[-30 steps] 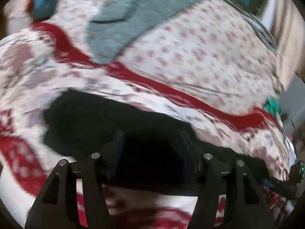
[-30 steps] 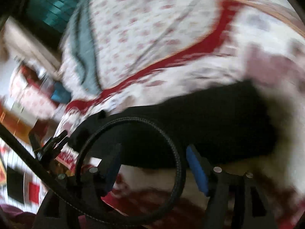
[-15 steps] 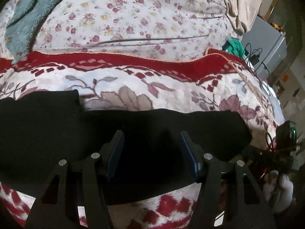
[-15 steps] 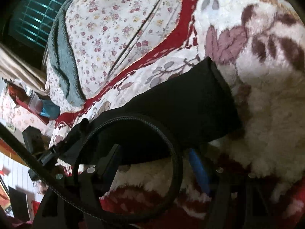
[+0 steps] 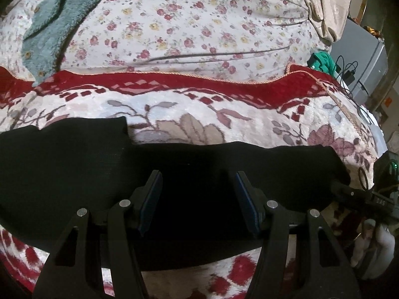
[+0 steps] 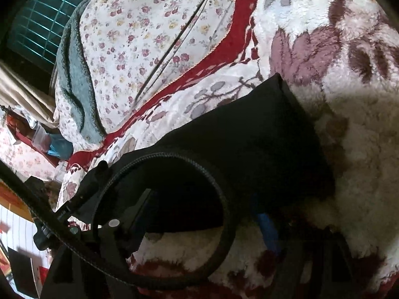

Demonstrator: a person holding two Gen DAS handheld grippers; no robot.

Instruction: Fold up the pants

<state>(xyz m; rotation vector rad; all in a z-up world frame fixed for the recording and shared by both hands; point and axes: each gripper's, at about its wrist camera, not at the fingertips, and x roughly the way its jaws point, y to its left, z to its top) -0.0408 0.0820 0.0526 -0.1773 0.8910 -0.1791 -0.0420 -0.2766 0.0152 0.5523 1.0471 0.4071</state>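
Black pants lie flat on the plush red-and-white blanket, long axis running crosswise to both grippers, not along either pointing line.

Left gripper: jaws set moderately wide, nothing between the pads, no pinch. The pants sit directly under and ahead of the jaws. The cloth runs well out to either side of them, and its near edge passes below the fingers, so this gripper is over the middle of the length. The wider end, with a stepped corner, lies off to its left; the narrower end tapers off to its right, close to where the other gripper's body shows at the frame edge.

Right gripper: jaws have just been opening and now stand wide. The near edge of the pants crosses the gap, but the pads don't visibly press on it; I read it as released or not yet taken. A looped black cable hides much of the left finger, so contact there is hard to confirm. The end of the pants lies ahead and to the right of these jaws.

Judgement: the right is nearer an end and better placed to pick it up; a fold would carry that end along the long axis toward the left gripper's side. Risk: the cable snagging the cloth.
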